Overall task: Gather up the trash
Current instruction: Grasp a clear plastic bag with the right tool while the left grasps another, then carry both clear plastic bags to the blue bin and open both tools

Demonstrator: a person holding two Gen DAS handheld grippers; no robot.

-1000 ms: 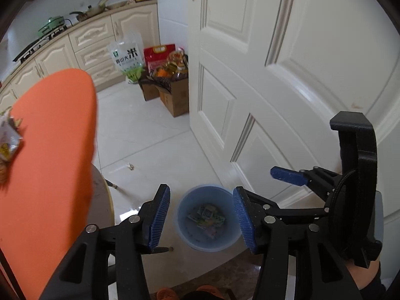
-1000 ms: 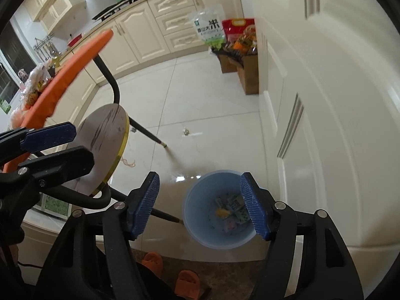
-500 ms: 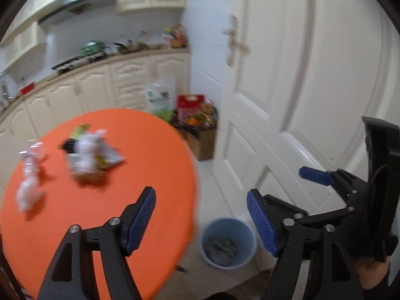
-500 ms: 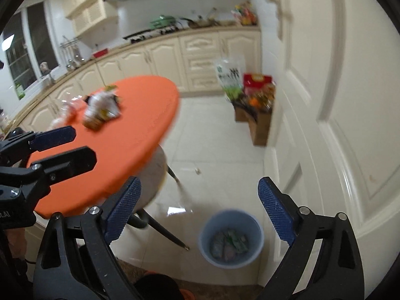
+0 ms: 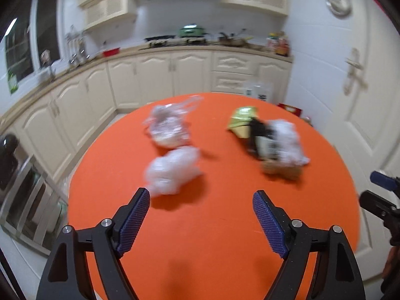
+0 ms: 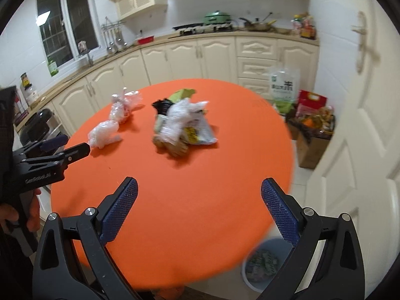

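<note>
1. The left gripper (image 5: 201,207) has its jaws apart and opening at this moment, with nothing between the blue pads (image 5: 133,221) and only bare orange tabletop (image 5: 200,250) beneath them.
2. The right gripper (image 6: 198,201) has its jaws spread very wide and empty, over the near part of the same tabletop (image 6: 190,212).
3. A crumpled clear plastic wad (image 5: 172,172) lies just ahead of the left gripper's left jaw, near its tip but not touching it.
4. Farther ahead of those jaws sits a second clear plastic bag (image 5: 168,127) with something pale inside.
5. Ahead and to the right of the left jaws is a trash pile (image 5: 272,145): a green wrapper, a black piece, white plastic and a brownish item packed together; blur hides finer detail.
6. In the right wrist view that trash pile (image 6: 182,127) lies ahead of the right jaws, roughly centred between them and well apart from them.
7. The two plastic pieces (image 6: 103,133) lie ahead and to the left of the right jaws, near the tip of the left gripper (image 6: 75,151), which enters from the left edge.
8. Below the right gripper's right jaw, on the floor beside the tabletop's edge, stands a blue bin (image 6: 262,265) with wrappers in it.
9. A white door (image 6: 362,150) rises to the right of the jaws, and boxes of groceries (image 6: 312,127) stand on the floor beyond the tabletop.
</note>
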